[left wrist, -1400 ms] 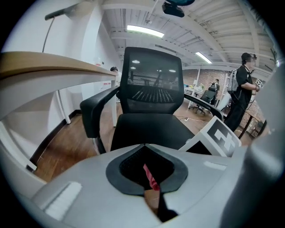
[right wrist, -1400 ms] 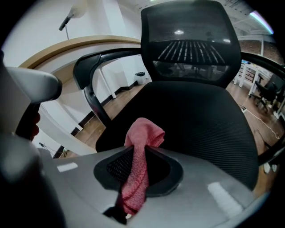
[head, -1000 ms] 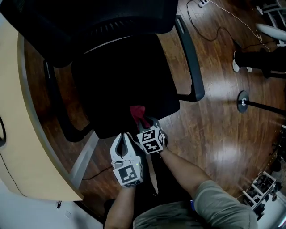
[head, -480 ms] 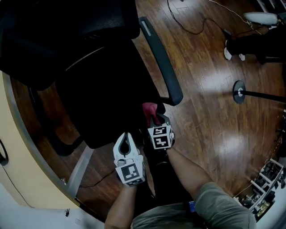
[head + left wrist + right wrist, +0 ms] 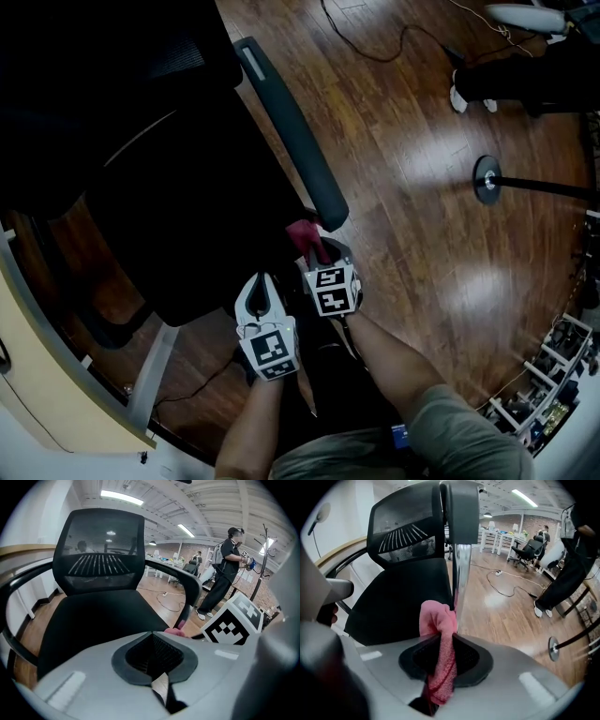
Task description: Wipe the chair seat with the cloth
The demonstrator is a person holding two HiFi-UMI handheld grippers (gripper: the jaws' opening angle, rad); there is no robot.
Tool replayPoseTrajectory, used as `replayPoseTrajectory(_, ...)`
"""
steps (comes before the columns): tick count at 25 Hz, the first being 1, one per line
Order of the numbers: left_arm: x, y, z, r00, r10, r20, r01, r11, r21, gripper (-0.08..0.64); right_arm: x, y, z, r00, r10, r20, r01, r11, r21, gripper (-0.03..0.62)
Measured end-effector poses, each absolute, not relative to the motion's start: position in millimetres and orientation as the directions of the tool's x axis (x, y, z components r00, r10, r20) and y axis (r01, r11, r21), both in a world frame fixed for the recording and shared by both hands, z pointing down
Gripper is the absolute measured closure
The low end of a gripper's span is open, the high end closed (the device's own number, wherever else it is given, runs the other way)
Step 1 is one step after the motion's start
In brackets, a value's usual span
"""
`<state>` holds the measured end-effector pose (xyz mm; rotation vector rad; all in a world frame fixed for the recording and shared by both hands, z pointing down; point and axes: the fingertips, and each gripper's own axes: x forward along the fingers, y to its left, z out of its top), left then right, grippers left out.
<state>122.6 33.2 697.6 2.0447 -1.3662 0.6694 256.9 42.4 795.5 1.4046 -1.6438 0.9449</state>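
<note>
as right gripper point(image 5: 439, 670) grips cloth point(image 5: 437, 620), near chair point(image 5: 187, 211)

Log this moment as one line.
right gripper: shut on pink cloth | left gripper: shut, empty | position: at chair seat edge beside armrest | contact: unclear

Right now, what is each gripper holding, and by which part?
Right gripper: jaws pinch the pink cloth mid-length, a wad poking out ahead. Left gripper: nothing.
</note>
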Motion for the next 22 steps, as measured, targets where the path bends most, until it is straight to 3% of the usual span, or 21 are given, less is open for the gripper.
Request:
replayPoseTrajectory(11,121.4,26.0,690.1,0.337,-0.650,0.681,-0.938,-0.294,0.184,0.555,248.4,41.9,774.2,-0.151,-0.431,0.889,-0.981,0.176,-0.081,0.532)
replayPoseTrajectory(22,73.3,6.6,562.2,0.296,-0.744,0.599,-0.955,-0.251,0.161,0.555,205.4,32.4,629.4,-0.216,-0.509,0.833,-0.962,0.256,-0.093,0.532)
